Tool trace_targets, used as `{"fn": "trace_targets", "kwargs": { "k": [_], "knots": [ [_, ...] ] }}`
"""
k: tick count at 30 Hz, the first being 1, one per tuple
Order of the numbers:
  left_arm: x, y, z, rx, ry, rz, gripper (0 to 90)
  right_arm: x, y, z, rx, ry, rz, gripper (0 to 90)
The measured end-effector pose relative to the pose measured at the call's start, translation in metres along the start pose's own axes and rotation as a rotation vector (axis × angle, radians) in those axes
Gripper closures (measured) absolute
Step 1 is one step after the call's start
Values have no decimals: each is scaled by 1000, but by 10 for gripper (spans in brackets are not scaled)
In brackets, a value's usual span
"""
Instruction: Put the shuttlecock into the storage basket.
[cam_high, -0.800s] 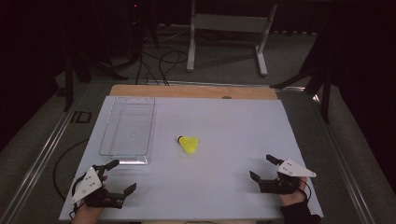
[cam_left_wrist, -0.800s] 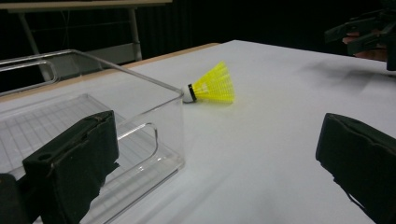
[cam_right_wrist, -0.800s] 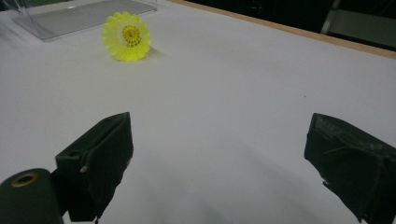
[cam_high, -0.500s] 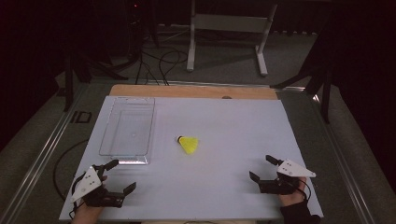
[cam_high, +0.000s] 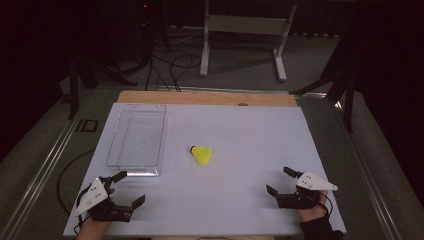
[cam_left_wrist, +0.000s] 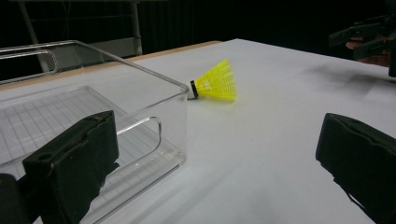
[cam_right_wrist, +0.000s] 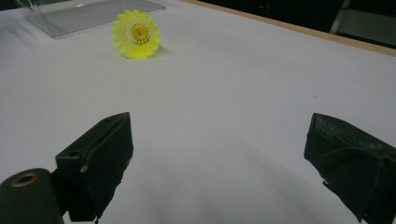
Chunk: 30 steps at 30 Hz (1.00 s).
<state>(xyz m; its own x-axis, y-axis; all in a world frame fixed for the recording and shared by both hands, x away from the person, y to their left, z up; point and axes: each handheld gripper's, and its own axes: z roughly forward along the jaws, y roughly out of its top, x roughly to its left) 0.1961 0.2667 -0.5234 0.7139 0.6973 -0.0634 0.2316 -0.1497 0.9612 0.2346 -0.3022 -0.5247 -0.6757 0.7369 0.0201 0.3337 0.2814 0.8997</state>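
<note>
Yellow plastic marks the shuttlecock (cam_high: 202, 154), which lies on its side on the white table (cam_high: 250, 130), just to the right of the clear plastic bin (cam_high: 136, 140) and apart from it. Its dark cork end points toward the bin and its skirt opens away from it, toward your right tool. Your left tool (cam_high: 131, 188) sits just in front of the bin's near right corner, jaws spread wide with nothing between them. In the left gripper view the bin's handled end wall (cam_left_wrist: 140, 126) stands right beside the left jaw, and the shuttlecock (cam_left_wrist: 215, 82) lies past the bin's corner. Your right tool (cam_high: 280, 181) rests well away from the bin, near the table's front right, also released and empty. In the right gripper view the shuttlecock's open skirt (cam_right_wrist: 136, 34) faces you, with the bin's edge (cam_right_wrist: 88, 16) just behind it.
</note>
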Motion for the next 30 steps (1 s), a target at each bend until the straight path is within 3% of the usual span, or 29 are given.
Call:
{"fn": "trace_targets", "kwargs": {
  "k": [11,20,27,30],
  "knots": [
    [1,0,0,2,6,-11,1,0,0,-1,-21,12,2,81],
    [2,6,3,38,-28,-14,1,0,0,0,-21,21,0,81],
    [-1,28,2,65,-77,4,1,0,0,-1,-24,15,4,81],
    [-3,44,1,120,-93,57,1,1,1,-2,-29,19,8,81]
  ]
}}
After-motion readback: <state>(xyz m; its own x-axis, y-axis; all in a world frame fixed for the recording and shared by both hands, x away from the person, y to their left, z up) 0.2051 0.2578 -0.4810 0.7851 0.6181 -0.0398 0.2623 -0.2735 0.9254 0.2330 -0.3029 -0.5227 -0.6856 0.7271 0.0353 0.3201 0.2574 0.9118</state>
